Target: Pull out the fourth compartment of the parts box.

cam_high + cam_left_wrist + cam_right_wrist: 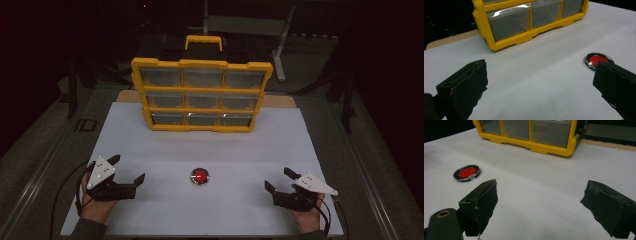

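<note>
Both grippers, left (127, 170) and right (280, 181), gape empty at the frame's lower corners; drawer contents in the yellow organizer (202, 95) are unreadable, and a red disc (200, 176) sits at lower centre.

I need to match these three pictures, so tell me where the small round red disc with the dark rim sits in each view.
High view: red disc at lower centre, between both grippers.
Left gripper view: right edge, just above the right jaw.
Right gripper view: left, above the left jaw.
Shared landmark: yellow plastic drawer cabinet behind it.

glossy yellow plastic organizer (201, 63), matt white tabletop (225, 150).
</note>
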`<action>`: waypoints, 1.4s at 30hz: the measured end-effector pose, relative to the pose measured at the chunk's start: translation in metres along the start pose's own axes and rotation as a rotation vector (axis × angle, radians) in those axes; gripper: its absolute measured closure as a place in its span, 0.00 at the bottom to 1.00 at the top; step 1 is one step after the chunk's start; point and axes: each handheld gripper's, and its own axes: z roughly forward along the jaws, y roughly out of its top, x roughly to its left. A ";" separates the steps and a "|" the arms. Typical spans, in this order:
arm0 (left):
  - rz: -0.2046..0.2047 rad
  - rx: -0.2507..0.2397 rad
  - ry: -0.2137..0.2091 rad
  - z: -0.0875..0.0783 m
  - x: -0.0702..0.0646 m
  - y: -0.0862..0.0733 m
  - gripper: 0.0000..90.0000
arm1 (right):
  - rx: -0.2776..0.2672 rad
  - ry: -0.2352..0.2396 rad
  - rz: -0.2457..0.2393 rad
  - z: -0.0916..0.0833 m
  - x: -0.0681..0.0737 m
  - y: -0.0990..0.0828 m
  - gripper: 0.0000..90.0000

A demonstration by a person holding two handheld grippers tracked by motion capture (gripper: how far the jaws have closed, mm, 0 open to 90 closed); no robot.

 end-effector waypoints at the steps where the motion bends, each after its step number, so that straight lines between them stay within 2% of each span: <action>1: 0.000 0.000 0.000 0.000 0.000 0.000 0.00 | 0.000 0.000 0.000 0.000 0.000 0.000 0.12; 9: 0.040 -0.021 0.020 0.003 0.002 0.017 0.00 | 0.003 -0.009 0.000 -0.004 0.002 -0.001 0.10; 18: 0.042 -0.049 0.032 0.012 0.011 0.034 0.00 | 0.007 -0.017 0.000 -0.003 0.002 -0.001 0.10; 24: 0.061 -0.060 0.036 0.023 0.018 0.045 0.00 | 0.009 -0.021 -0.002 -0.002 0.001 -0.002 0.11; 35: 0.118 -0.054 0.051 0.042 0.022 0.072 0.00 | 0.009 -0.019 -0.006 -0.001 0.002 -0.001 0.11; 42: 0.125 -0.049 0.043 0.053 0.024 0.082 0.00 | 0.007 -0.020 -0.006 -0.001 0.002 -0.001 0.11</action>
